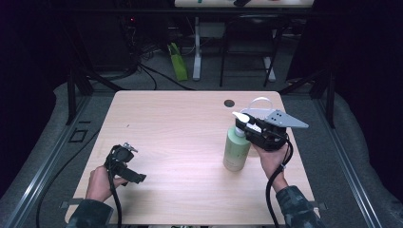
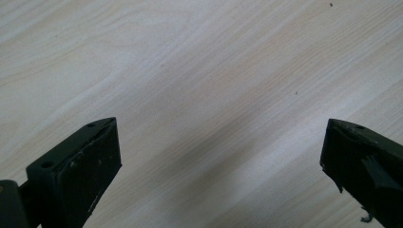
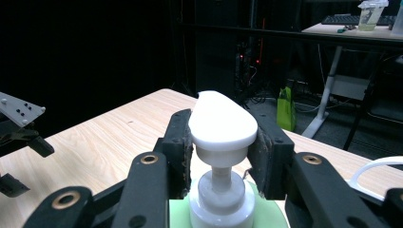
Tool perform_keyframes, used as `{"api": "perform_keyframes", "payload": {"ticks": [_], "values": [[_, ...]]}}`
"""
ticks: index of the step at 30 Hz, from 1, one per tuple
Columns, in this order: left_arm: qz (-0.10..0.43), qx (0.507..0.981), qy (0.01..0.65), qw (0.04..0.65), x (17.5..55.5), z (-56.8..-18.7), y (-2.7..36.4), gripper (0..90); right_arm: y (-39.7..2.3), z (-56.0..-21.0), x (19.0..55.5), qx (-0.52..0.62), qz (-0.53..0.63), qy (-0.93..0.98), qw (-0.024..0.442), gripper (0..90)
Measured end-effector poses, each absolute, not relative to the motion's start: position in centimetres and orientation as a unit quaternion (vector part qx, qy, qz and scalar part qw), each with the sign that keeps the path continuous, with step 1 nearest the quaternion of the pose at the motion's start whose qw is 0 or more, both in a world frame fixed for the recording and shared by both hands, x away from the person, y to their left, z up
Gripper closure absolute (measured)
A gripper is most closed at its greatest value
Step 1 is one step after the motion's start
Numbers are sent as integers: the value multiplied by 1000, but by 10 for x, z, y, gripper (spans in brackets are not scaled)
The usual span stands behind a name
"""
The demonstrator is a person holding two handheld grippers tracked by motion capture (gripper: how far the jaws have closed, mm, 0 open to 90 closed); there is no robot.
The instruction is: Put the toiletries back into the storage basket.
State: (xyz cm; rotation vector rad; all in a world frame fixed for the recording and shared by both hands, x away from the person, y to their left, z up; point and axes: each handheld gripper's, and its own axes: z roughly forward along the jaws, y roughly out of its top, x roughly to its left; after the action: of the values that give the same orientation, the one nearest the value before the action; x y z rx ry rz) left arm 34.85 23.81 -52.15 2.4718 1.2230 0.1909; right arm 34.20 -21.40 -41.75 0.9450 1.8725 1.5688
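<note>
Black jaws of our left gripper point(image 1: 124, 164) stand wide apart over bare table point(image 1: 180, 133) at its near left. Farther off to the right, our right gripper point(image 3: 222, 142) clamps the white pump head point(image 3: 222, 124) of a green bottle point(image 1: 236, 148) standing upright.

We see a pale green bottle point(image 1: 236, 151) with a white pump point(image 3: 222, 124). Our tongs point(image 1: 243, 124) are black, and the table point(image 1: 180, 123) shows light wood grain.
</note>
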Motion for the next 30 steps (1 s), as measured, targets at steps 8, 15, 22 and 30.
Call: {"api": "perform_keyframes", "payload": {"ticks": [8,15,22,30], "values": [[68,879,434,187,348,-521,238,0,-215,-419,342,347,584,688,256,625],[64,879,434,185,348,-522,238,0,-215,-422,342,347,585,687,254,624],[64,879,434,185,348,-522,238,0,-216,-427,342,347,587,686,255,664],[64,880,434,184,349,-522,238,0,-217,-428,342,348,593,680,255,675]]}}
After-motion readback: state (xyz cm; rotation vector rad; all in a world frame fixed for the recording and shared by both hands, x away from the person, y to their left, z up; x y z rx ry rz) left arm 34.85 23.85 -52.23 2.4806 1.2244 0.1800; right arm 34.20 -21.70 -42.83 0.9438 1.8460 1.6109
